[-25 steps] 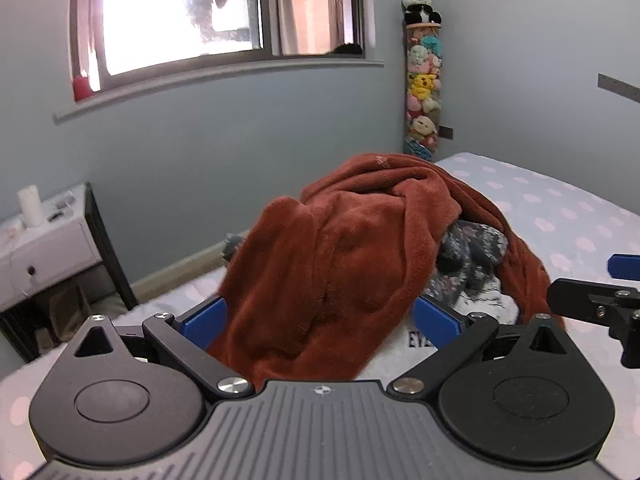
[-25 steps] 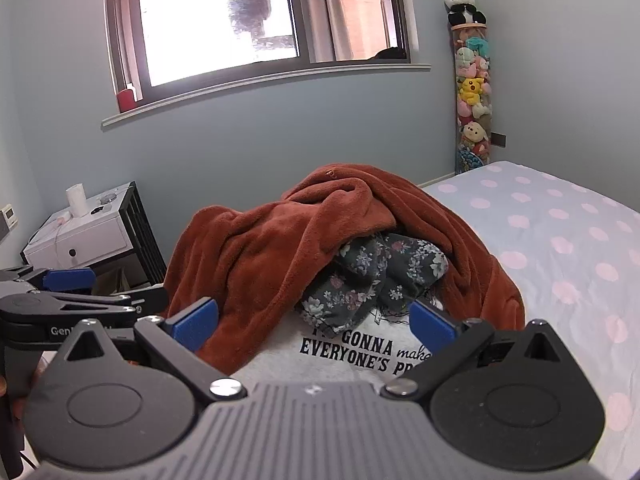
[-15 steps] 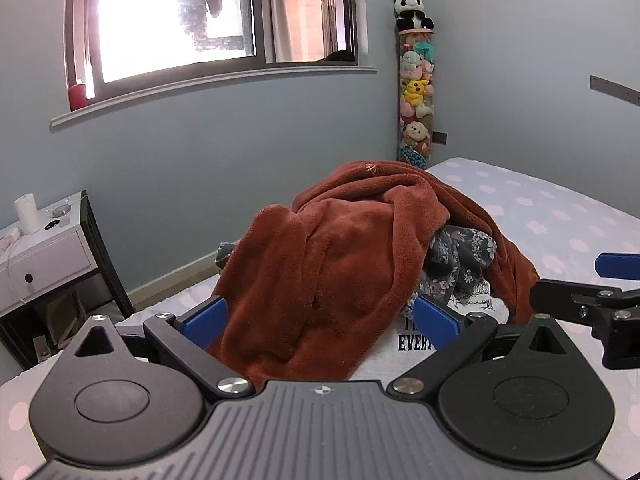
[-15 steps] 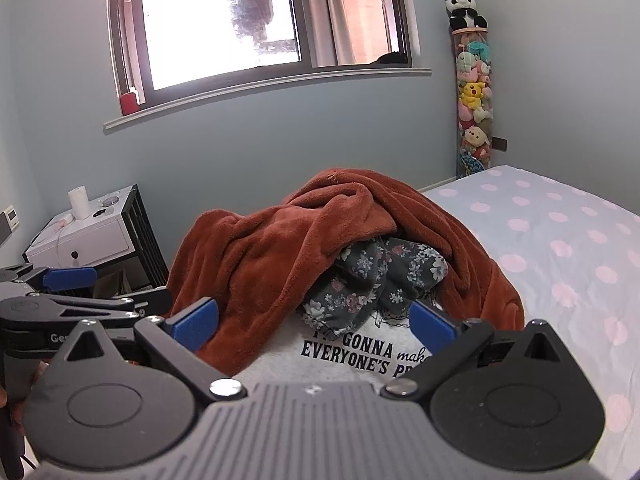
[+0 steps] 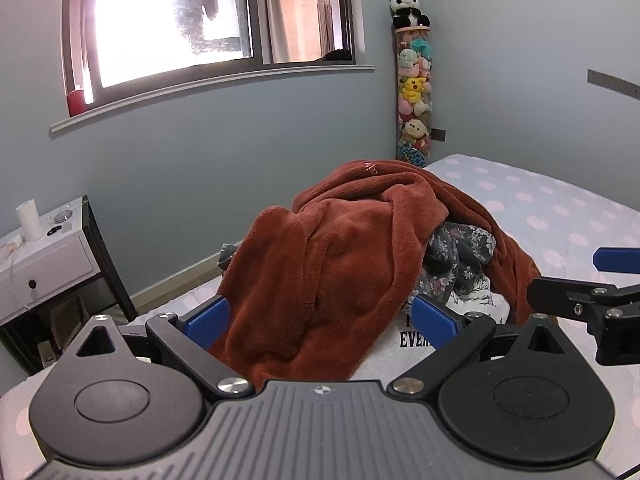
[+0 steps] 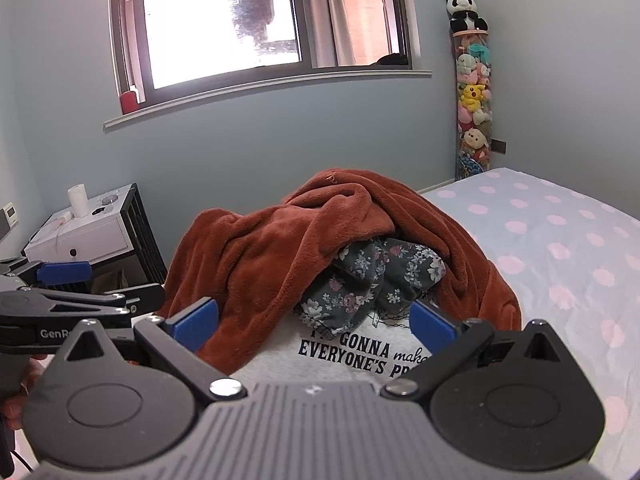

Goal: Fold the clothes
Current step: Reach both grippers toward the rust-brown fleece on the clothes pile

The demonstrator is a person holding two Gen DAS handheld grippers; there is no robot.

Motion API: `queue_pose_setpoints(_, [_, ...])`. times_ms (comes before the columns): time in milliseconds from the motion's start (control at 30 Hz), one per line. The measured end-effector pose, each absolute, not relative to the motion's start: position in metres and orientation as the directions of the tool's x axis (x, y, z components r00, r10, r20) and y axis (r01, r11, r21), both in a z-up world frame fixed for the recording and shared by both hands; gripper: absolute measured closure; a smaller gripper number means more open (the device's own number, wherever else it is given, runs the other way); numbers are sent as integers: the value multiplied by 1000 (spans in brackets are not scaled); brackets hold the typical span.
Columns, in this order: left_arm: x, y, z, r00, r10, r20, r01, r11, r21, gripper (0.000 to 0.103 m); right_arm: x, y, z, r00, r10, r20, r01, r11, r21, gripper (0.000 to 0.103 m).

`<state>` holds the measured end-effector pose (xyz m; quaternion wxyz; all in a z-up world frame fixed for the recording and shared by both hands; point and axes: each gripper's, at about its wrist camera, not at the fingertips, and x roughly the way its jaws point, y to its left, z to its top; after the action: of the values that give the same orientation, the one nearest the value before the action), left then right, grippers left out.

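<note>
A pile of clothes lies on the bed. A rust-red fleece garment [image 5: 340,264] [image 6: 272,248] covers the top. A dark floral garment [image 5: 460,256] [image 6: 376,284] sits under it, above a white T-shirt with dark lettering [image 5: 412,336] [image 6: 352,352]. My left gripper [image 5: 320,318] is open and empty just in front of the fleece. My right gripper [image 6: 312,322] is open and empty in front of the T-shirt. Each gripper also shows at the edge of the other's view.
The bed [image 6: 560,248] has a pale sheet with pink dots, stretching right. A white nightstand [image 5: 44,264] with a paper roll stands left, by the blue wall. A tall tube of plush toys [image 5: 414,80] stands in the corner under a window.
Both grippers have risen and drawn back a little, so the pile sits lower and smaller in view. Both stay open; the clothes have not moved.
</note>
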<state>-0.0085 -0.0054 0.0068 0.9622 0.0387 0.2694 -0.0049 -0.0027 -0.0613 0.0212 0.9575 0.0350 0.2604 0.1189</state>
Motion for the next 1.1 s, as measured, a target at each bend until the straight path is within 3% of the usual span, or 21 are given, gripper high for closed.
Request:
queue_pose_setpoints(800, [12,-9,1,830,-55,-555,86,996,31,4,13,-65,17,832,235,-503,-223,971,85,1])
queue_pose_setpoints(867, [18,-9,0,828,-61,-558,95,995,32,5,18,-69,15,831,229,-507,-222,972,75,4])
queue_pose_setpoints(933, [27,-6,0,830,-57,-554,89,996,31,5,25,-74,13,828,219,-517,-218,974,63,16])
queue_pose_setpoints(1100, [61,10,5,841,-14,-540,42,998,40,5,54,-91,6,819,196,-539,-208,977,40,25])
